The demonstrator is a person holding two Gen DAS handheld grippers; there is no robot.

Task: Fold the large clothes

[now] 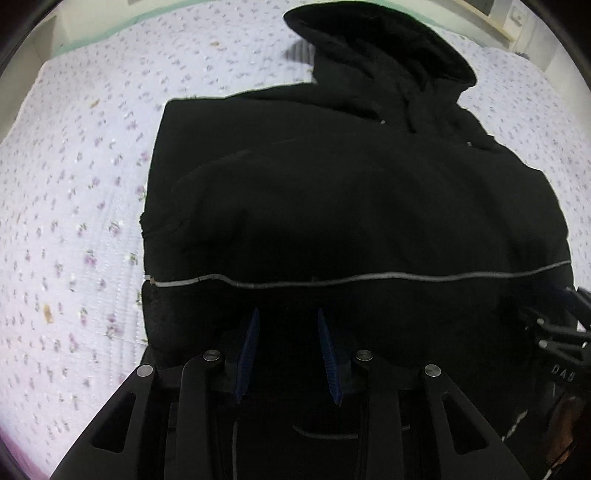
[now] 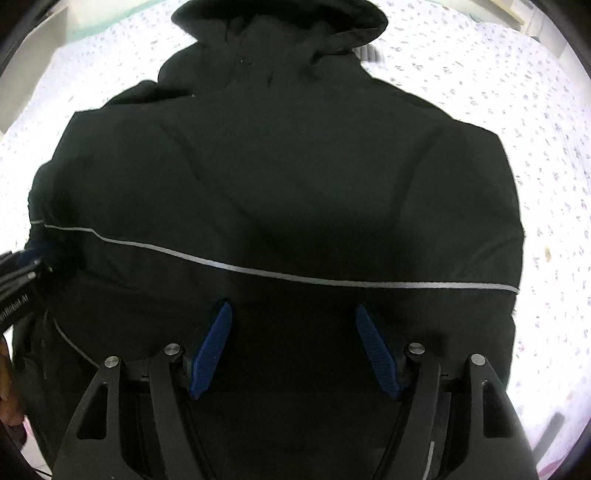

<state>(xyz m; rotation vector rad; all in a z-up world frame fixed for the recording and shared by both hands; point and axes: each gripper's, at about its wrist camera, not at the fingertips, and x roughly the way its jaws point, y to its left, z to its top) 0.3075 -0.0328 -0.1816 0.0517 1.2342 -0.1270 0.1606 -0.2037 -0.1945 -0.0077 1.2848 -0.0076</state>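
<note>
A large black hooded jacket [image 1: 351,206] lies on a bed, sleeves folded in, hood [image 1: 380,48] at the far end. A thin grey reflective stripe [image 1: 369,278] crosses it near the hem. My left gripper [image 1: 288,314] hovers open over the hem's left part, blue pads [image 1: 249,350] apart, nothing between them. In the right wrist view the same jacket [image 2: 295,166] fills the frame, with its stripe [image 2: 295,275]. My right gripper [image 2: 293,310] is open over the hem's right part. Each gripper shows at the other view's edge: the right [image 1: 557,332], the left [image 2: 18,280].
The bed is covered by a white sheet with small purple flowers [image 1: 74,206], also in the right wrist view [image 2: 561,155]. A pale green edge [image 1: 96,33] and a light wall lie beyond the bed's far side.
</note>
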